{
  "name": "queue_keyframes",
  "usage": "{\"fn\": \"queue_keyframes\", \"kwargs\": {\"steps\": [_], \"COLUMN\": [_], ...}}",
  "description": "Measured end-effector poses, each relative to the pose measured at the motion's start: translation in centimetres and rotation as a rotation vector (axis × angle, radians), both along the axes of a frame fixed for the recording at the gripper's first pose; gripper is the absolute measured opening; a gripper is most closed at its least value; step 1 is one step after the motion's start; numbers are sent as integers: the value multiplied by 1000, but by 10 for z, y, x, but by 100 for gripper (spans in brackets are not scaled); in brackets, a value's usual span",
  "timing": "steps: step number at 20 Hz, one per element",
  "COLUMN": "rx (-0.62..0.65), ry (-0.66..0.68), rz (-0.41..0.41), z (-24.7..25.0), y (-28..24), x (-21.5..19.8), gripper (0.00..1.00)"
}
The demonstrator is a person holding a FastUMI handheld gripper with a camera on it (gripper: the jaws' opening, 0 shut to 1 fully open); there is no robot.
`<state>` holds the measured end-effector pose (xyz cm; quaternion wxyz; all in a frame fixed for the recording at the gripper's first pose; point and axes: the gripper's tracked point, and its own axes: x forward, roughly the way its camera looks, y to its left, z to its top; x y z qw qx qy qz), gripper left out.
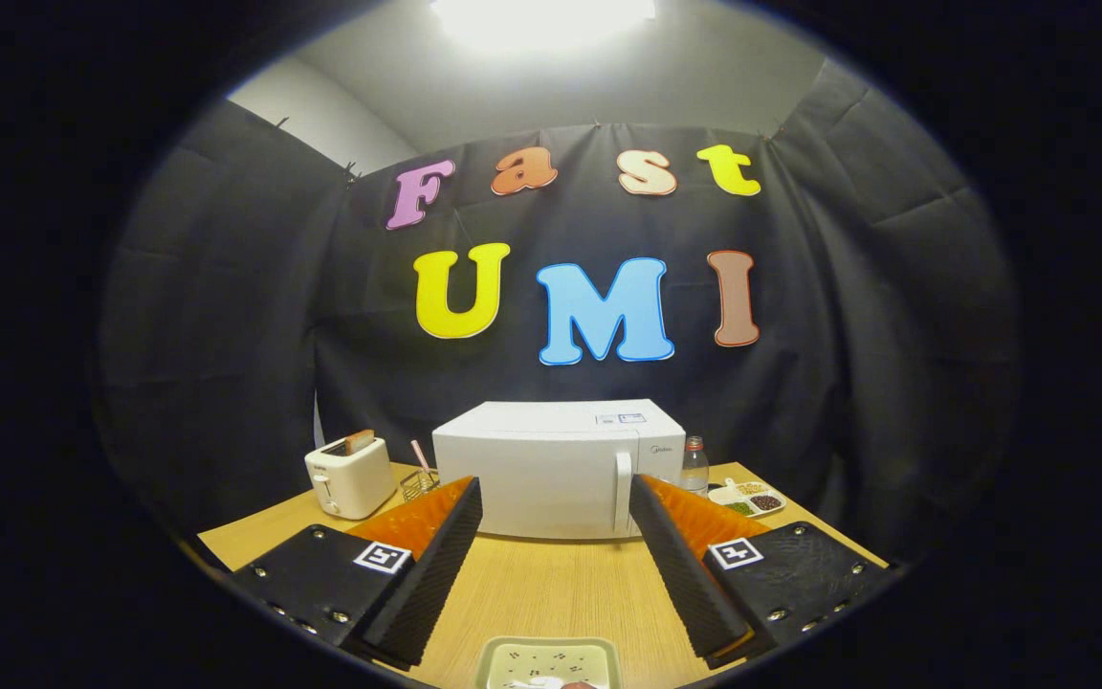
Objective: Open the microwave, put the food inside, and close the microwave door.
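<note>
Nearest, at 6 o'clock between the finger bases, a pale dish of food (548, 663) sits on the wooden table (551, 584). The gripper (556, 490) is spread wide, holding and touching nothing. Beyond the tips at 12 o'clock stands the white microwave (551, 464), door shut, its vertical handle (623, 493) toward the right finger. Toaster (350, 476) at 10 o'clock, bottle (694, 466) and snack tray (747, 498) at 2 o'clock. Judged best: approach the handle squarely, close both fingers around it, then pull along the door's arc.
</note>
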<state>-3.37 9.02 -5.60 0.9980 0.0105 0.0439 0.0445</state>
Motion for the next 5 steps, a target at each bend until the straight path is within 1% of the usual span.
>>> {"fn": "queue_keyframes", "kwargs": {"steps": [5], "rx": [2], "ry": [-24], "rz": [-9], "z": [12], "y": [-9], "x": [4], "gripper": [97]}}
